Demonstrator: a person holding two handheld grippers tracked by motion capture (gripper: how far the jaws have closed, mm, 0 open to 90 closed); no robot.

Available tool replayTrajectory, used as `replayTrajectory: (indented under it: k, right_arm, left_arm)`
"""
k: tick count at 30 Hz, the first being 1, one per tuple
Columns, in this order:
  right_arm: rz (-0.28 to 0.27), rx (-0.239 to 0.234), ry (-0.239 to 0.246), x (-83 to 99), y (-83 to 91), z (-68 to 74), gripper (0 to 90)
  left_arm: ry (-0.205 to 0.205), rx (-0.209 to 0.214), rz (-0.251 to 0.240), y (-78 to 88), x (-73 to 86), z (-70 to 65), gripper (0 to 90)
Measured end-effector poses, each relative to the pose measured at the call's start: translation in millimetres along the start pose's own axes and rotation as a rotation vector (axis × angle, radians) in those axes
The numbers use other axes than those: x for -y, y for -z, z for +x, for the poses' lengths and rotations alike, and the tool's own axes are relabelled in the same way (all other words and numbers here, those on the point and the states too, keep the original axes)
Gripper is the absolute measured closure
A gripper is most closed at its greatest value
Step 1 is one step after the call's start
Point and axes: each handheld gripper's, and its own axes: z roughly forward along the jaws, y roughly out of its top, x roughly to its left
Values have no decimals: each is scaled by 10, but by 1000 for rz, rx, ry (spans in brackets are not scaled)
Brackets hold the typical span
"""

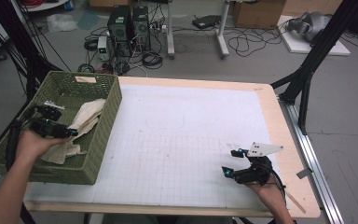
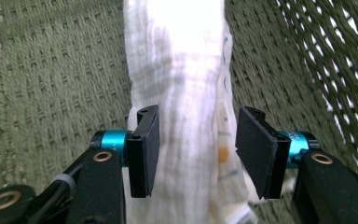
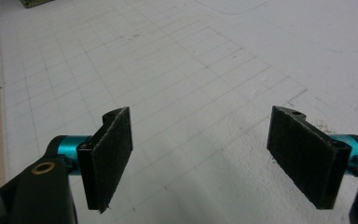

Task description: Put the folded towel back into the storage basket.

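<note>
A cream cloth (image 1: pixel 86 119) lies crumpled in the green woven basket (image 1: pixel 108 122) at the table's left edge. My left gripper (image 1: pixel 67 126) is inside the basket, over the cloth. In the left gripper view the cloth (image 2: pixel 186 70) runs as a long bunched strip between the jaws of the left gripper (image 2: pixel 196 149). The jaws stand apart, and there is a gap between the right pad (image 2: pixel 256 149) and the fabric. My right gripper (image 1: pixel 230 162) rests low over the white gridded mat (image 1: pixel 177 140) near the front right. The right gripper (image 3: pixel 200 154) is open, with nothing between its pads.
The basket's woven floor and wall (image 2: pixel 51 70) surround the cloth closely. The mat (image 3: pixel 191 56) stretches bare ahead of the right gripper. Black frame posts (image 1: pixel 307 79) stand off the table's right side. Computers and cables (image 1: pixel 130 32) sit on the floor beyond the far edge.
</note>
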Motion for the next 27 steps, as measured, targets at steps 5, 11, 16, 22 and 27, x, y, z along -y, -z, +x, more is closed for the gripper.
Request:
replayTrajectory:
  k: [5, 11, 16, 22, 27]
  right_arm:
    - [0, 0, -1, -1, -2, 0, 216]
    - [1, 0, 7, -7, -17, 6, 216]
    - [1, -1, 0, -6, -11, 3, 215]
    - [-1, -4, 0, -5, -9, -5, 216]
    - [-5, -2, 3, -7, -7, -7, 216]
  left_arm:
    - [-52, 4, 2, 131, 78, -13, 495]
    - [-86, 19, 42, 158, 61, -57, 525]
    - [-100, 22, 95, 37, 67, -55, 779]
    - [-98, 64, 66, -45, 38, -75, 874]
    - [-148, 142, -2, -39, 34, -44, 872]
